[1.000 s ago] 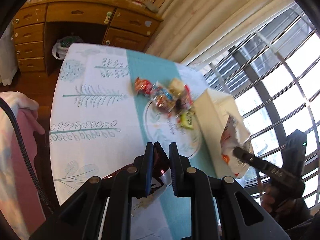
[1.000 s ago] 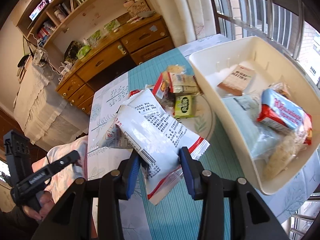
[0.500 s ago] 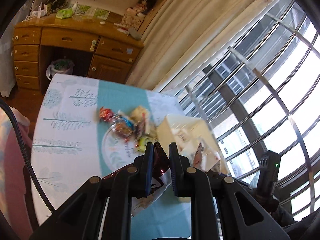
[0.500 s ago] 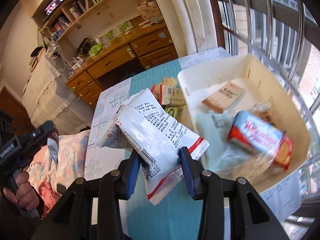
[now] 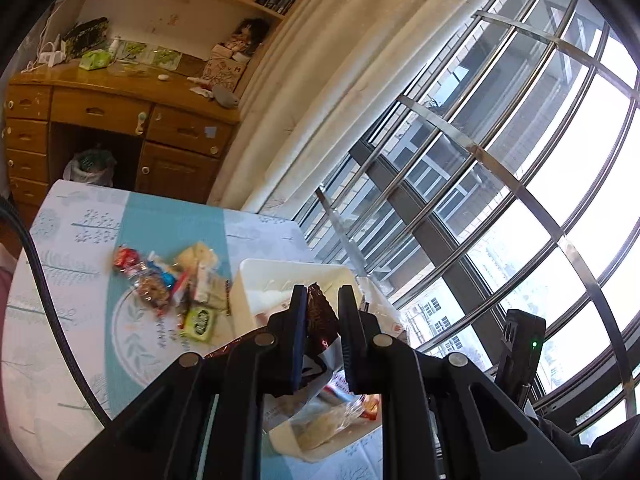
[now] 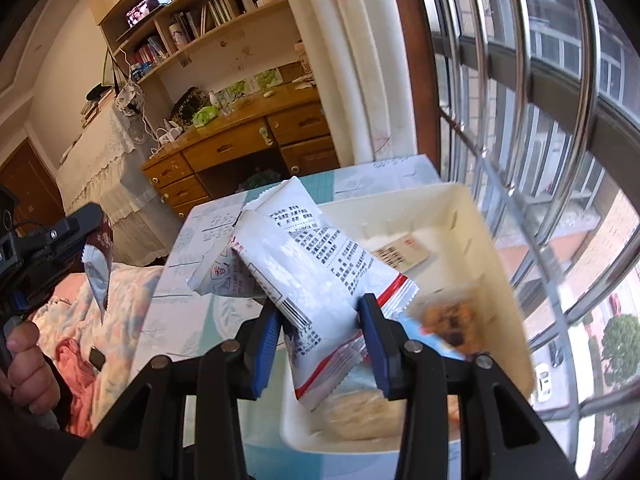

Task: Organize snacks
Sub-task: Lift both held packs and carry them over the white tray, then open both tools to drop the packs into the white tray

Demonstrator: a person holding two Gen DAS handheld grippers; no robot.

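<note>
My left gripper (image 5: pixel 322 300) is shut on a dark maroon snack packet (image 5: pixel 318 320) and hangs above the near end of a white bin (image 5: pixel 280 276). My right gripper (image 6: pixel 320 312) is shut on white printed snack bags with a red edge (image 6: pixel 316 272), held over the same bin (image 6: pixel 480 220). Inside the bin lie a flat tan packet (image 6: pixel 400 254), a clear pack of orange-brown pieces (image 6: pixel 452 320) and a pale cracker pack (image 6: pixel 360 412). A pile of loose snacks (image 5: pixel 172 284) lies on the table left of the bin. In the right wrist view the maroon packet (image 6: pixel 100 264) dangles from the left gripper (image 6: pixel 90 222).
The table wears a white and teal patterned cloth (image 5: pixel 80 320). A barred window (image 5: pixel 480 200) and a curtain (image 5: pixel 320 100) stand right behind the bin. A wooden desk with drawers (image 5: pixel 120 128) is at the far side. A person's hand (image 6: pixel 24 368) and bedding (image 6: pixel 100 340) are at the left.
Both grippers have risen and swung toward the window, so the bin now lies under them. Each keeps its hold on its packet.
</note>
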